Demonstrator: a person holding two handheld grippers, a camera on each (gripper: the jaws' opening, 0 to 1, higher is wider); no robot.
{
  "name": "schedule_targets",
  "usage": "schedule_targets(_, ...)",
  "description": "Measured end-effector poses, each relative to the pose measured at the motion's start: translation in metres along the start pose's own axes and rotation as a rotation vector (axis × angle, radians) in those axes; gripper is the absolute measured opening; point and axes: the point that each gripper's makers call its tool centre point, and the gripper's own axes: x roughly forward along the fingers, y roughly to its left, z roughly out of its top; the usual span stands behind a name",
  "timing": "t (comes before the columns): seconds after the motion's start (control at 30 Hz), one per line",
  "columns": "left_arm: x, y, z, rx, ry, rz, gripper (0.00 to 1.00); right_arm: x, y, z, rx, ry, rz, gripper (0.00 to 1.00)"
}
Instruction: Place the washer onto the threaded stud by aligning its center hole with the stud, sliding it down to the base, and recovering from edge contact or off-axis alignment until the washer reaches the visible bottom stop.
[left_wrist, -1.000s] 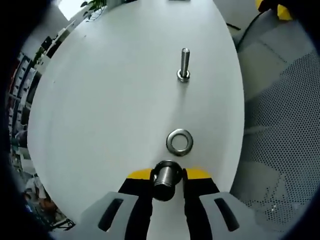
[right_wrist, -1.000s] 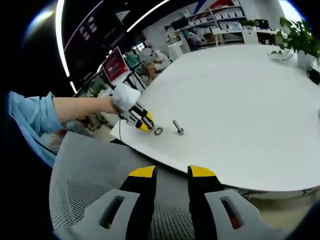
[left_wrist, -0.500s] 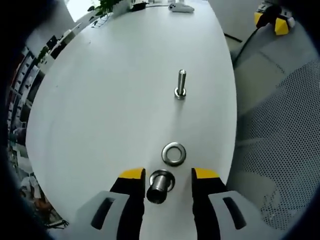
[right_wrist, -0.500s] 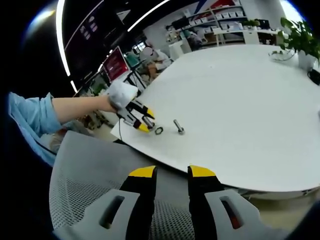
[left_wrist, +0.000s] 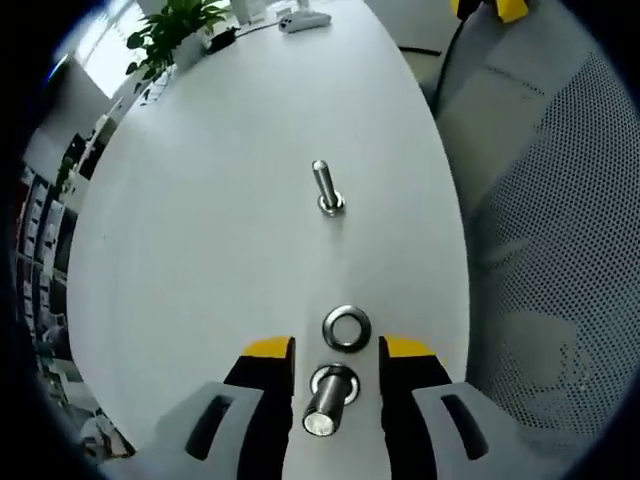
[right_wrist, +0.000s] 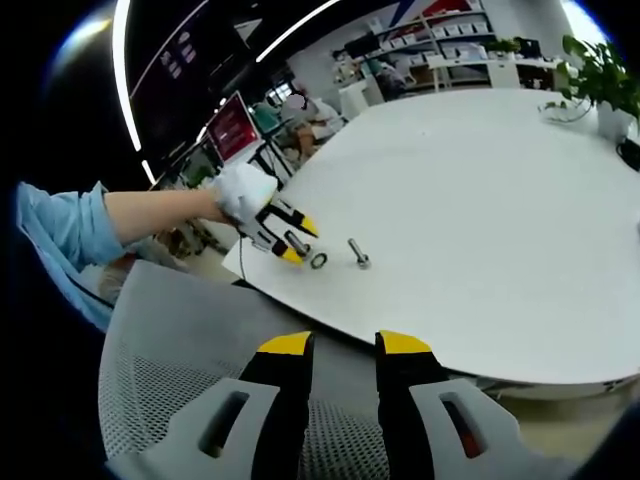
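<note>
A steel washer (left_wrist: 346, 328) lies flat on the white table (left_wrist: 200, 230), just ahead of my left gripper (left_wrist: 336, 350). That gripper is open, and a short threaded stud (left_wrist: 328, 397) stands on its base between the jaws, untouched by them. A second stud (left_wrist: 325, 190) stands upright farther along the table. In the right gripper view a gloved hand holds the left gripper (right_wrist: 287, 240) at the table's near-left edge, with the washer (right_wrist: 319, 261) and the far stud (right_wrist: 357, 254) beside it. My right gripper (right_wrist: 344, 345) hangs open and empty over a chair, well back from the table.
A grey mesh office chair (left_wrist: 540, 250) stands close along the table's edge, and its seat (right_wrist: 180, 350) lies under my right gripper. Potted plants (left_wrist: 170, 25) (right_wrist: 600, 60) stand at the table's far end. Desks, screens and shelves (right_wrist: 440, 50) fill the background.
My left gripper has opened and let go of the short stud, which now stands free between its jaws. The left view has tilted and shifted. The right gripper has held still.
</note>
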Motion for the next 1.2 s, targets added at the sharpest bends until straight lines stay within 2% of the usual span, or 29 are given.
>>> schedule_targets(0.07,0.004,-0.002,0.001,0.017,0.003,-0.016,0.32,0.000,0.000,0.000,-0.001,0.000,0.000,0.27)
schedule_targets(0.17,0.011,-0.009,-0.003,-0.023,0.041,-0.072,0.30,0.000,0.000,0.000,0.000,-0.002,0.000,0.27)
schedule_targets(0.27,0.018,-0.007,-0.006,0.003,0.064,-0.066,0.30,0.000,0.000,0.000,-0.003,-0.001,-0.001,0.27)
schedule_targets(0.4,0.024,-0.008,-0.009,-0.017,0.086,-0.085,0.29,0.000,0.000,0.000,-0.004,0.000,0.001,0.27)
schedule_targets(0.47,0.024,-0.008,-0.006,-0.040,0.082,-0.091,0.29,0.000,0.000,0.000,-0.002,-0.003,0.001,0.27)
schedule_targets(0.83,0.022,-0.006,-0.005,-0.045,0.076,-0.088,0.26,0.000,0.000,0.001,-0.003,-0.006,0.006,0.27)
schedule_targets(0.87,0.022,-0.006,-0.003,-0.052,0.063,-0.086,0.21,0.000,0.000,0.001,-0.002,-0.006,0.005,0.27)
schedule_targets(0.9,0.024,-0.006,0.003,-0.049,0.020,-0.098,0.21,0.000,0.000,0.002,-0.002,-0.006,0.005,0.27)
schedule_targets(0.93,0.020,-0.002,-0.001,-0.066,0.045,-0.086,0.21,0.000,0.000,0.001,-0.001,-0.006,0.005,0.27)
schedule_targets(1.2,0.021,-0.003,-0.002,-0.069,0.054,-0.076,0.20,0.000,0.000,0.002,-0.001,-0.006,0.006,0.27)
